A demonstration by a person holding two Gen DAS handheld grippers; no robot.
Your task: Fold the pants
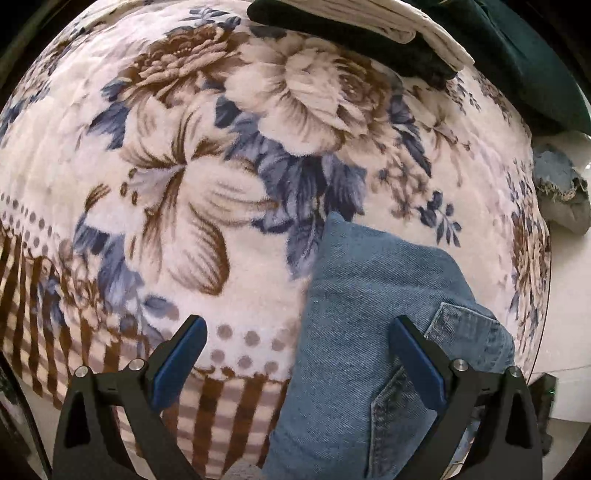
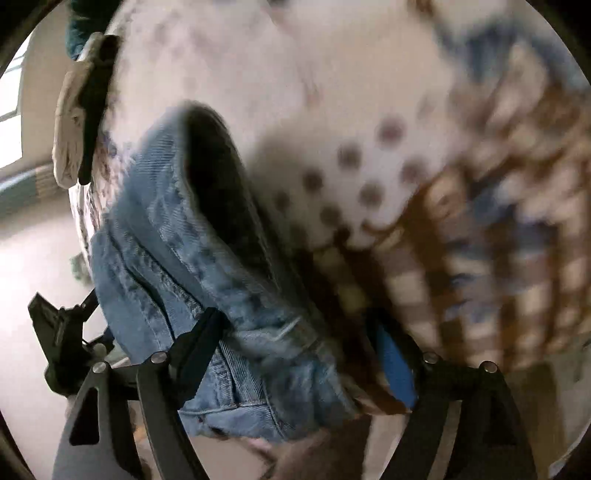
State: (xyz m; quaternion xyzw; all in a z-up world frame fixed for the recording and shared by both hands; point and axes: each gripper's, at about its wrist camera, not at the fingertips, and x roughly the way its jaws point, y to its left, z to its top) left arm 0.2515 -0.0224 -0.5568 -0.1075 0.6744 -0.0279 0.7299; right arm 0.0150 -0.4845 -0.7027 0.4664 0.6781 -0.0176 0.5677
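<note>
Two grippers are showing. The left gripper (image 1: 297, 363) is hovering with its jaws spread wide and gripping nothing; the blue denim pants (image 1: 369, 332) are lying under its right finger, reaching toward 12 o'clock across a floral blanket (image 1: 184, 166). The right gripper (image 2: 301, 345) is also standing wide open, the pants' bunched edge (image 2: 207, 258) sitting between its fingers, unpinched. Folded clothes (image 1: 369, 26) are resting at 1 o'clock in the left wrist view.
</note>
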